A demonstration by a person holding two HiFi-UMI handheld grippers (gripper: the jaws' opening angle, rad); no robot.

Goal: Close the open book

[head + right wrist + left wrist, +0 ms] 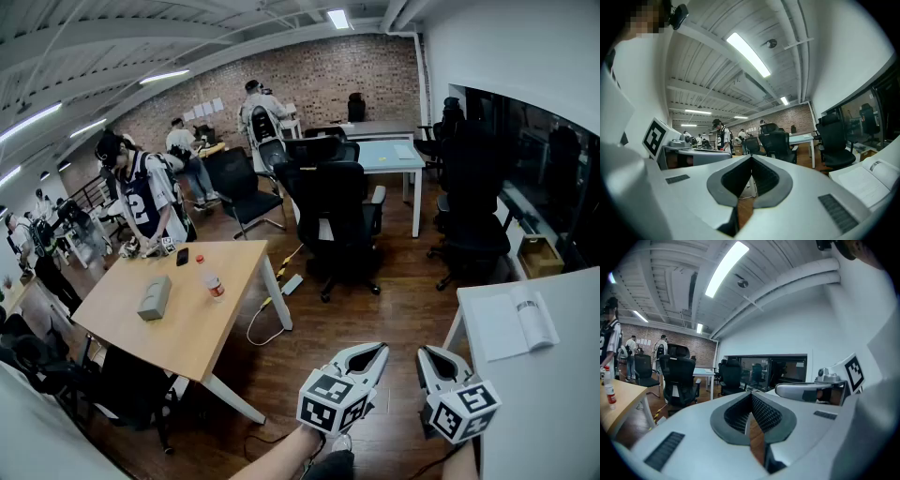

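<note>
An open book (513,322) with white pages lies flat on the white table (553,394) at the right; it also shows at the right edge of the right gripper view, the book (869,180). My left gripper (373,355) hangs over the wooden floor, left of that table, jaws shut on nothing. My right gripper (433,360) hangs beside it, just off the table's left edge and short of the book, also shut and empty. In the gripper views the left gripper (750,405) and right gripper (751,169) tips meet.
A wooden table (187,305) at the left carries a grey box (155,297), a small bottle (214,286) and a phone (182,256). A person (141,197) stands behind it. Black office chairs (342,220) crowd the middle. A cable (267,314) trails on the floor.
</note>
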